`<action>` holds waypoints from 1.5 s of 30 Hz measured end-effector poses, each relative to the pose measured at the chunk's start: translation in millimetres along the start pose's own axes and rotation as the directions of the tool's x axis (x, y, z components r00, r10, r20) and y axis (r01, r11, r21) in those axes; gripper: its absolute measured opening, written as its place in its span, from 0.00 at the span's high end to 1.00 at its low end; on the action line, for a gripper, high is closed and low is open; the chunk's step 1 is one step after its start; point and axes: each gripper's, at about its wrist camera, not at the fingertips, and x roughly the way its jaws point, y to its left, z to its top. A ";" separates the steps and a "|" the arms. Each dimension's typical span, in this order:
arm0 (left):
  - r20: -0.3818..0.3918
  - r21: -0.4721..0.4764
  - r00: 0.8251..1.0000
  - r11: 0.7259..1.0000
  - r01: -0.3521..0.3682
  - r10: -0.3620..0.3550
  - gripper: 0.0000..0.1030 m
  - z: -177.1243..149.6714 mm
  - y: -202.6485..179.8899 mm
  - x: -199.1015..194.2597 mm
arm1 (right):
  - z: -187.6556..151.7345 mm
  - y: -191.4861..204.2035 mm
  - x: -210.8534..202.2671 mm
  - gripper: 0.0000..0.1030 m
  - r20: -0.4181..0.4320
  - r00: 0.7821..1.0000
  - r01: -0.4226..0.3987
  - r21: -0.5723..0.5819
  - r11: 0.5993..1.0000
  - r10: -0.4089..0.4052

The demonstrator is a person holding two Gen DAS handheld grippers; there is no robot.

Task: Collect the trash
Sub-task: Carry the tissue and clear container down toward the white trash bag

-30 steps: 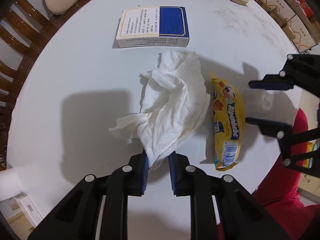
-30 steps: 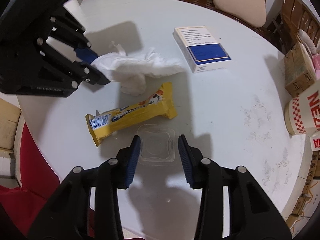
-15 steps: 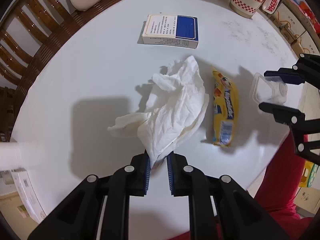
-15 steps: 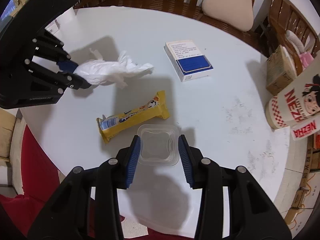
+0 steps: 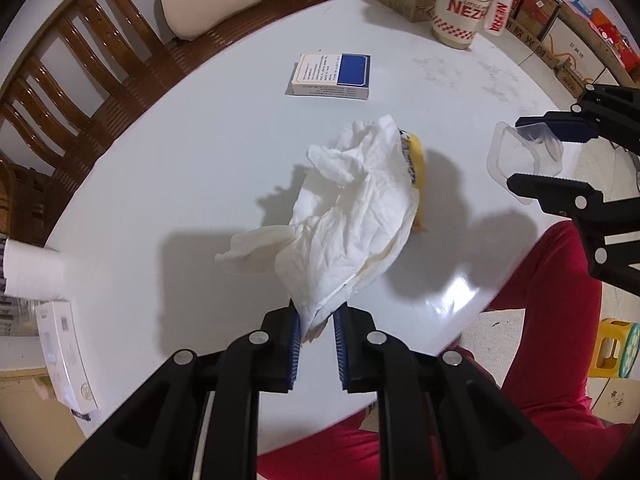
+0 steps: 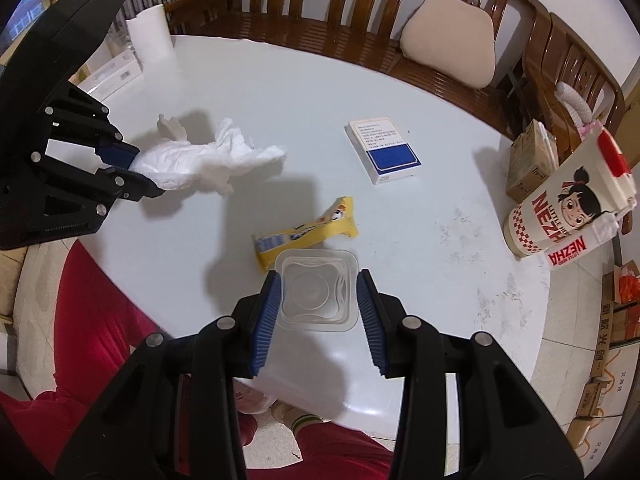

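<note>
My left gripper (image 5: pixel 316 322) is shut on a crumpled white tissue (image 5: pixel 352 208) and holds it above the white round table (image 5: pixel 200 152); the tissue also shows in the right wrist view (image 6: pixel 200 158). My right gripper (image 6: pixel 318 294) is shut on a clear plastic cup (image 6: pixel 318 292), lifted off the table; it shows in the left wrist view too (image 5: pixel 520 156). A yellow snack wrapper (image 6: pixel 308 232) lies on the table, mostly hidden behind the tissue in the left wrist view (image 5: pixel 418 160).
A blue and white box (image 5: pixel 332 76) lies mid-table. A Nezha paper bucket (image 6: pixel 568 208) and cardboard boxes (image 6: pixel 530 164) stand at the far edge. A paper roll (image 6: pixel 150 34), wooden chairs with a cushion (image 6: pixel 448 46) and the person's red trousers (image 5: pixel 552 320) surround the table.
Both grippers have risen and pulled back from the table. The tissue and the clear cup have lifted with them; the wrapper and box stay on the table.
</note>
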 end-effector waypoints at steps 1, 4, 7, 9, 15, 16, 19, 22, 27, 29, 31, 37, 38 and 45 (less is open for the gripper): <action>0.004 0.000 1.000 1.000 -0.001 0.001 0.85 -3.2 -0.8 -2.7 | -1.5 3.0 -3.9 0.62 0.005 1.000 0.001 -0.002 1.000 -0.001; 0.027 -0.008 1.000 1.000 0.000 0.000 0.85 -15.2 -3.4 -11.3 | -7.3 12.3 -15.8 0.62 0.018 1.000 0.003 -0.010 1.000 -0.003; 0.042 -0.017 0.999 1.000 0.001 0.000 0.85 -30.2 -10.2 -17.0 | -14.6 24.3 -25.9 0.62 0.034 0.999 0.005 -0.021 1.000 -0.004; 0.044 -0.019 0.999 1.000 0.001 0.000 0.85 -39.8 -15.0 -18.5 | -20.6 33.5 -31.3 0.62 0.039 0.999 0.003 -0.030 1.000 -0.001; 0.054 -0.024 0.998 1.000 0.011 -0.010 0.85 -72.1 -30.6 -21.3 | -38.8 58.0 -42.8 0.62 0.048 0.999 0.002 -0.059 0.998 0.001; 0.057 -0.022 0.998 1.000 0.013 -0.012 0.85 -75.8 -32.2 -21.6 | -41.6 62.0 -44.4 0.62 0.049 0.999 0.001 -0.062 0.998 0.002; 0.053 -0.032 0.998 0.999 0.021 -0.020 0.85 -86.9 -37.9 -20.4 | -49.7 70.7 -47.4 0.62 0.052 0.999 -0.005 -0.067 0.998 0.008; 0.059 -0.028 0.998 0.999 0.022 -0.020 0.85 -98.5 -45.4 -21.2 | -57.9 78.8 -49.3 0.62 0.056 0.998 -0.006 -0.070 0.998 0.010; 0.060 -0.032 0.997 0.999 0.040 -0.038 0.85 -116.7 -56.9 -16.5 | -74.7 92.9 -46.9 0.62 0.048 0.998 -0.024 -0.075 0.997 0.027; 0.056 -0.035 0.998 0.998 0.044 -0.042 0.85 -123.3 -61.0 -13.3 | -80.1 96.8 -44.2 0.62 0.040 0.999 -0.031 -0.076 0.997 0.034; 0.050 -0.038 0.998 0.998 0.045 -0.043 0.85 -130.6 -65.9 -9.0 | -85.9 101.1 -42.0 0.62 0.035 0.999 -0.036 -0.078 0.996 0.039; 0.037 -0.050 0.997 0.996 0.075 -0.074 0.85 -150.2 -78.8 3.5 | -105.9 112.6 -31.6 0.62 0.009 0.999 -0.051 -0.077 0.996 0.052; 0.034 -0.054 0.996 0.995 0.083 -0.081 0.85 -151.9 -80.6 6.2 | -108.5 113.9 -29.3 0.62 0.004 0.999 -0.054 -0.075 0.996 0.055; 0.020 -0.067 0.994 0.992 0.106 -0.105 0.85 -167.9 -91.1 25.8 | -126.2 124.2 -11.2 0.62 -0.029 0.996 -0.091 -0.048 0.995 0.090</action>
